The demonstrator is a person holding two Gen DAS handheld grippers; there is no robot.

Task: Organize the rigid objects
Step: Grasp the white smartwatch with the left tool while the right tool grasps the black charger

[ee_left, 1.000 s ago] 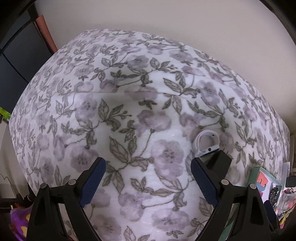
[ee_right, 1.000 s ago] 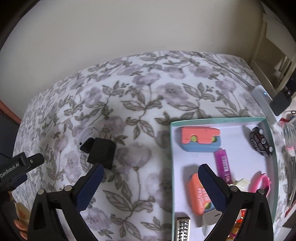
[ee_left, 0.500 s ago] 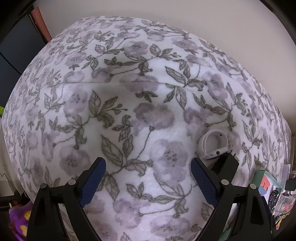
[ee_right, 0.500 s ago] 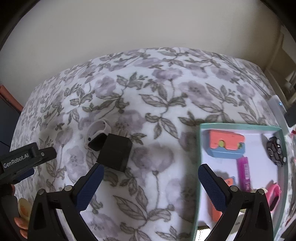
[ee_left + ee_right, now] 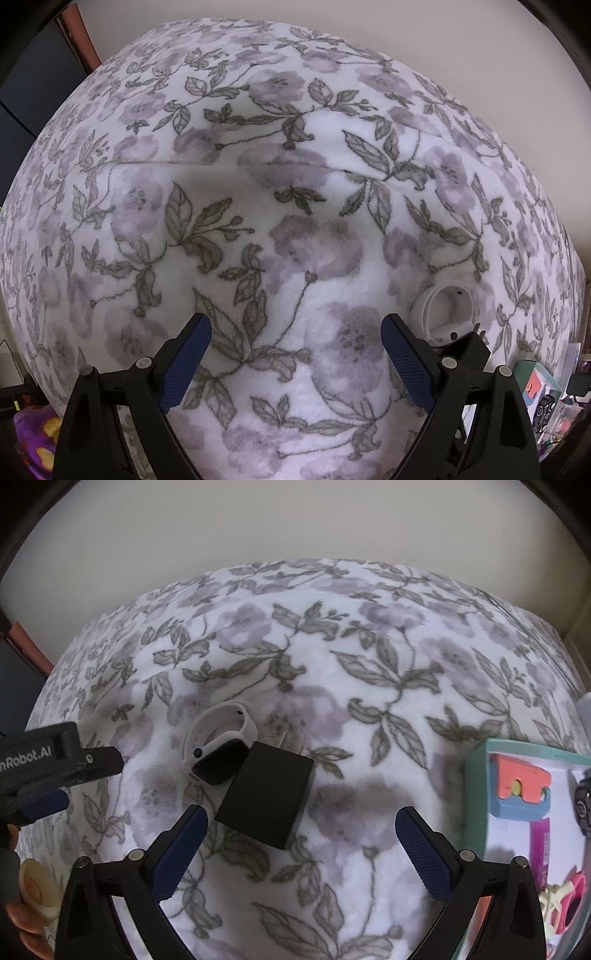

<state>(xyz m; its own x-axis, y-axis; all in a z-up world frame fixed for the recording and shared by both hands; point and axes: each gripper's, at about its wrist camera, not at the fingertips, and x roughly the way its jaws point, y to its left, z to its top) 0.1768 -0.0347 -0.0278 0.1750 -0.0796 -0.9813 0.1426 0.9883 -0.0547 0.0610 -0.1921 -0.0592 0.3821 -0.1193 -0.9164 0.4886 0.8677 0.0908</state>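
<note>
Most of the sorting looks finished. At the right edge of the right wrist view, the teal-rimmed tray (image 5: pixel 476 794) already holds an orange-and-blue block (image 5: pixel 519 792), a purple stick (image 5: pixel 540 845), a dark toy car (image 5: pixel 583 805) and some pink and cream bits in its lower corner. Two things are still out on the floral blanket (image 5: pixel 369 709): a black cube-shaped charger (image 5: pixel 266 797), left of centre in that frame, and a white-strapped smartwatch (image 5: pixel 218 746) just up and left of it, the two touching or very nearly so. I would judge these are what is left to move into the tray.

The right gripper (image 5: pixel 297 853) has its jaws spread wide and holds nothing. It hangs over the blanket with the charger just ahead of its left finger, not yet between the pads.

The left gripper (image 5: pixel 295 363) is likewise wide open and empty, with only blanket between its fingers. In its view the smartwatch (image 5: pixel 443 314) lies at lower right, just past its right finger, with the charger (image 5: pixel 467 349) partly hidden behind that finger. The tray (image 5: pixel 532 380) peeks in at the lower right edge.
</note>
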